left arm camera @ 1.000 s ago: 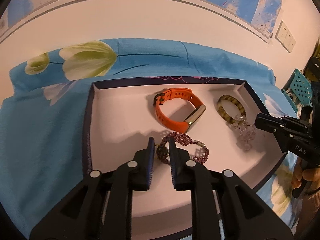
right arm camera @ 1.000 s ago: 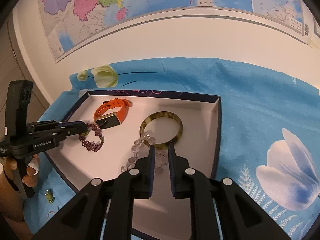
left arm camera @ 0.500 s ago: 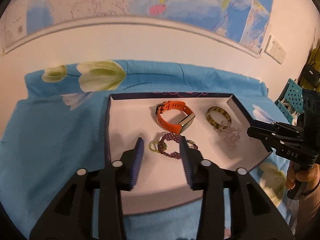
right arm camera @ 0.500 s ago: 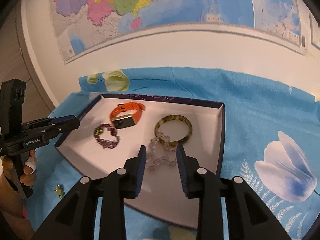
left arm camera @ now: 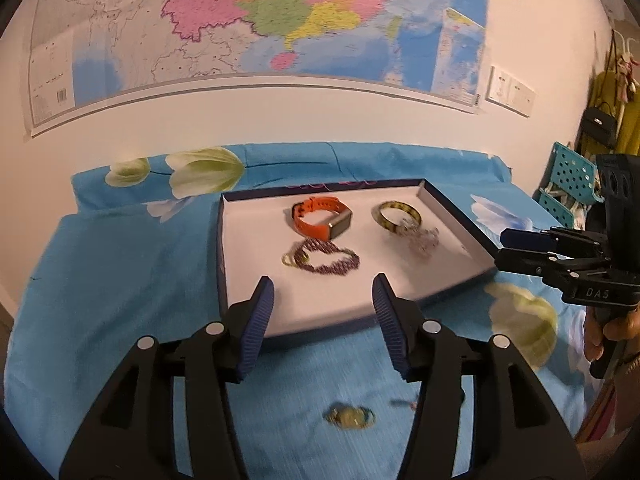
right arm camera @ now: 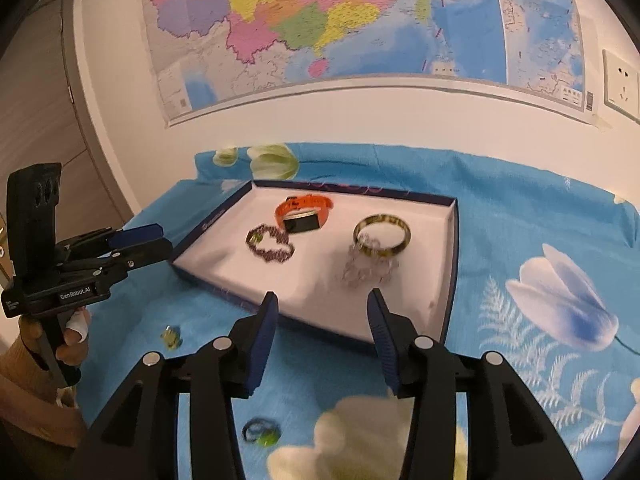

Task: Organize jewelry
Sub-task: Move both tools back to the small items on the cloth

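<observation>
Both hand-held grippers, left (left arm camera: 323, 300) and right (right arm camera: 322, 317), now released and pulled back; I see purple bracelet (left arm camera: 329, 259) and clear beads (right arm camera: 366, 266) lying in tray (left arm camera: 444, 200). Green pieces (left arm camera: 350, 417) remain on bedspread's near edge.

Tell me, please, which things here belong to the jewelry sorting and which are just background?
Job:
tray
orange watch
purple bead bracelet
mottled bangle
clear bead bracelet
two small pieces loose on the cloth

Background:
wall map
socket
floral cloth
blue crate
</observation>
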Demonstrator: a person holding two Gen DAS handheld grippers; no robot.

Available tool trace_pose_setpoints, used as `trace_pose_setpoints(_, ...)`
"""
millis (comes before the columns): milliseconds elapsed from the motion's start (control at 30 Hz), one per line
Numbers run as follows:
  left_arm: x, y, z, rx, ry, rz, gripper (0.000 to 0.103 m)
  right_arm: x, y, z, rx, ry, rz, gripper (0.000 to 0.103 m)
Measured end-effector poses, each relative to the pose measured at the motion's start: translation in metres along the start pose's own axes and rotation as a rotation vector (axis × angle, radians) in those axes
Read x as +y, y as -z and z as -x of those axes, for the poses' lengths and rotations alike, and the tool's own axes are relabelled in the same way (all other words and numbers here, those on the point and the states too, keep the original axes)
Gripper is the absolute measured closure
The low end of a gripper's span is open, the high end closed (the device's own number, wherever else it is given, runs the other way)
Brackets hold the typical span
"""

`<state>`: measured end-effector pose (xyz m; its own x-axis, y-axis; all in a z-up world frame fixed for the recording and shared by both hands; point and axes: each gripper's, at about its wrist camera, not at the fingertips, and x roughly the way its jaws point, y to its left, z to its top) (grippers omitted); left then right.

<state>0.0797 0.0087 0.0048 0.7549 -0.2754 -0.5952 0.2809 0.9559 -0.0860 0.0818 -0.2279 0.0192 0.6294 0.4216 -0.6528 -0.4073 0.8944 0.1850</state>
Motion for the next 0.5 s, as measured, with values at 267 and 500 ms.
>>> trace_pose_setpoints(267, -0.011, 0.026, 0.012, 0.026, 0.042, -0.018, 0.052, 0.009, 0.031, 0.006, 0.06, -0.017, -0.01, 0.059)
trace_pose_setpoints(500, -0.016, 0.052, 0.017, 0.078, 0.034, -0.042, 0.052, 0.014, 0.056, 0.007, 0.106, -0.031, -0.037, 0.059)
